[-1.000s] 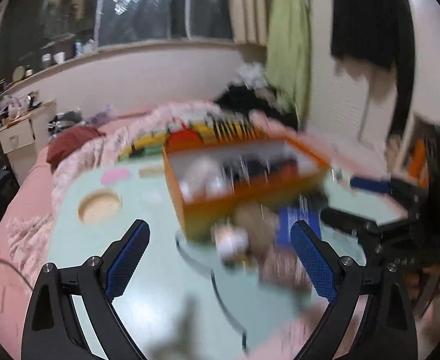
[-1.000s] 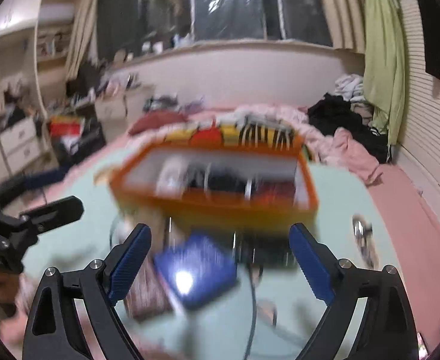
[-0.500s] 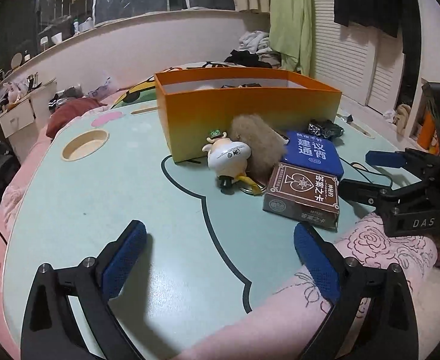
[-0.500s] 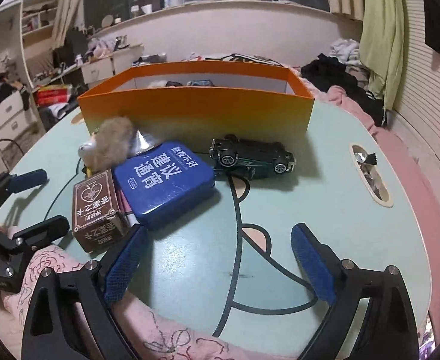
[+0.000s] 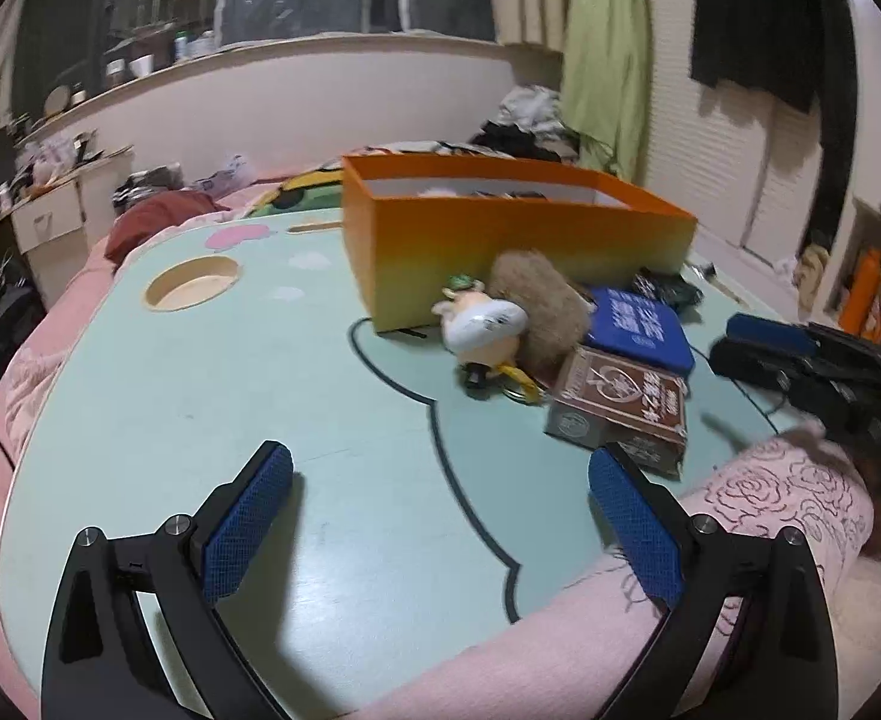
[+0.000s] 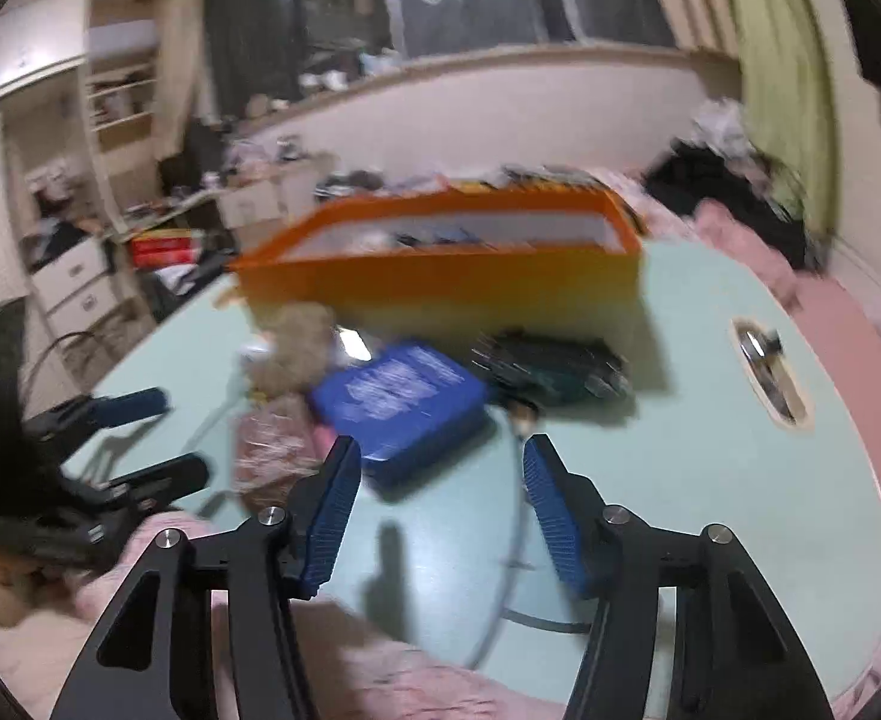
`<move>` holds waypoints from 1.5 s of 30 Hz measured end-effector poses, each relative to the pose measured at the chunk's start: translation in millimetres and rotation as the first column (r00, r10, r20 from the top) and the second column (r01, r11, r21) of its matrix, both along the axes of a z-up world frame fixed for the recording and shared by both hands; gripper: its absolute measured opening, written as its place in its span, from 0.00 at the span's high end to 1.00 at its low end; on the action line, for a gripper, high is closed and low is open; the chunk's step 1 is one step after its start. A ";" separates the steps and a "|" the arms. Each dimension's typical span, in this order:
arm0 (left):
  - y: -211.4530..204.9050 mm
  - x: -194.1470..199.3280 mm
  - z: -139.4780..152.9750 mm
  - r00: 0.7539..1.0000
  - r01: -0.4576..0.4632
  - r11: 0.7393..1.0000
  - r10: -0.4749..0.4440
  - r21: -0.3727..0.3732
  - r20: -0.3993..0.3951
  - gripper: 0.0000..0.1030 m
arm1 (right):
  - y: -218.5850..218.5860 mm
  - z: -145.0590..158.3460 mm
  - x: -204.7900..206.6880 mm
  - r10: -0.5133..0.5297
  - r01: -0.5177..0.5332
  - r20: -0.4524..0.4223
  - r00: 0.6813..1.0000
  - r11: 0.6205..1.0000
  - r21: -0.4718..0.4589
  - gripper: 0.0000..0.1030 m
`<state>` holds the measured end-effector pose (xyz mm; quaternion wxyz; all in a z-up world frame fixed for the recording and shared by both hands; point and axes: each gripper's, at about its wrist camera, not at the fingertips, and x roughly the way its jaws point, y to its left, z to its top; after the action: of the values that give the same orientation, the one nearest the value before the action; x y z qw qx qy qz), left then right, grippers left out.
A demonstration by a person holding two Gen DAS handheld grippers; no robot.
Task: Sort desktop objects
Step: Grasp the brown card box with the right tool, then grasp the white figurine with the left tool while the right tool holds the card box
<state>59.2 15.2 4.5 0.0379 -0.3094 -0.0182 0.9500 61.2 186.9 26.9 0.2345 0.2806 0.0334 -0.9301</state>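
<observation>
Desktop objects crowd the middle of the pale green bench (image 5: 212, 396), before the orange cardboard box (image 5: 500, 252), whose contents blur: a brown card box (image 5: 620, 402), blue tin (image 6: 398, 402), furry brown lump (image 5: 539, 300), white plush keychain (image 5: 485, 330). The dark toy car (image 6: 551, 363) is smeared. The left hand-held gripper (image 5: 440, 516) gapes empty; the right hand-held gripper (image 6: 440, 498), just narrowing, holds nothing.

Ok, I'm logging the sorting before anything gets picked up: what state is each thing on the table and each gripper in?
Orange box: open-topped, upright, some items already inside.
Blue tin: lying flat, lid shut.
Brown card box: flat on the table, closed, beside the blue tin.
Cow plush: on its side against the orange box.
Toy car: on the table, blurred.
Left gripper: open, empty.
Right gripper: jaws have just been closing, nothing between them.
</observation>
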 end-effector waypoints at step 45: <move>9.9 -57.3 24.7 0.998 0.024 0.999 -0.022 -0.030 0.066 0.47 | 51.6 1.3 3.1 -0.150 0.163 0.071 0.986 0.955 -0.246 0.62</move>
<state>1.9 25.1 29.2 0.0433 -0.3410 -0.0012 0.9391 64.3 238.5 28.2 0.1945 0.2745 -0.1129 -0.9349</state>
